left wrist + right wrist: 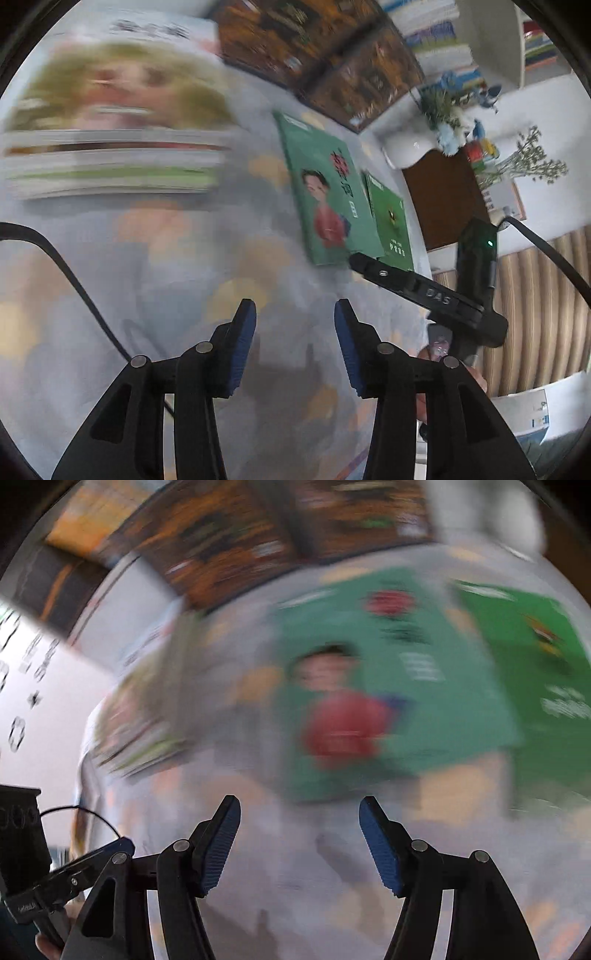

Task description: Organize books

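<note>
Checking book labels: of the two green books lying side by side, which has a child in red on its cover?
The larger teal-green book, left of the brighter green book.

Two green books (328, 188), one stack (110, 162).

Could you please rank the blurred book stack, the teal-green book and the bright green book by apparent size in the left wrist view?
1. Book stack, though it is nearer and blurred.
2. Teal-green book.
3. Bright green book, partly hidden.
</note>
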Available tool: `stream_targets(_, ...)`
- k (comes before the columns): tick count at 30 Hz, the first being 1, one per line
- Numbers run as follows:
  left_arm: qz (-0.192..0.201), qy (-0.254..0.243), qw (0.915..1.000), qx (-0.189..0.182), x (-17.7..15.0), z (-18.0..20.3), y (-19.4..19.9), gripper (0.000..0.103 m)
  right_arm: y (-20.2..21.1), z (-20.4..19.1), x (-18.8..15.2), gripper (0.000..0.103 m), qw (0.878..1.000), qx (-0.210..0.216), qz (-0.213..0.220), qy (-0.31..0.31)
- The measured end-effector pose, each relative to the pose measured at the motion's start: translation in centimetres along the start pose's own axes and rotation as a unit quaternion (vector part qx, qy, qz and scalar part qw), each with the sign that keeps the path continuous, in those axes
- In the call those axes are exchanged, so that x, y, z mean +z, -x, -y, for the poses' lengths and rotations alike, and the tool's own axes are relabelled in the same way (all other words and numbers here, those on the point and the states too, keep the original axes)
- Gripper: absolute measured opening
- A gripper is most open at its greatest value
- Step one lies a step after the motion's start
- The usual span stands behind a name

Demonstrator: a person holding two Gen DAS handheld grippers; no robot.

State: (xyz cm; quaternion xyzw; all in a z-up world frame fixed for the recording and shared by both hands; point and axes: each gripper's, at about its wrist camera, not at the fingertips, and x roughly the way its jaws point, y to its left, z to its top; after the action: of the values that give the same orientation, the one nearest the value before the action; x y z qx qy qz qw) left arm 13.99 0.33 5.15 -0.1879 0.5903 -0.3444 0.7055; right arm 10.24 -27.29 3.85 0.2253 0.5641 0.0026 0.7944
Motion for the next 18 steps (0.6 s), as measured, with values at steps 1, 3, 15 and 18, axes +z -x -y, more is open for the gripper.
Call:
stream_targets(1,0.003,0.002,1.0000,0.003,0.6,0.8,-0.9,0.042,0.6,1.7,0.7,0.065,1.000,-0.006,0.012,-0.012)
stream_targets(3,0.017,-0.002,0.9997,0.019,1.9,2.2,-2.8,0.042,1.2,5.4,2.6,0.067,0.998,-0.010,0.047,-0.037)
stream_targets(15,0.056,0.053,0.9904,0.115,3.8,4.3,-10.0,0.042,-1.8,5.5,11.0,0.049,0.995,-0.003,0.053,0.084)
stream_targets(18,0.054,0.065,0.9882,0.128,3.9,4.6,-10.1,0.043,-3.9,5.5,11.5,0.050,0.994,-0.014,0.026,0.105)
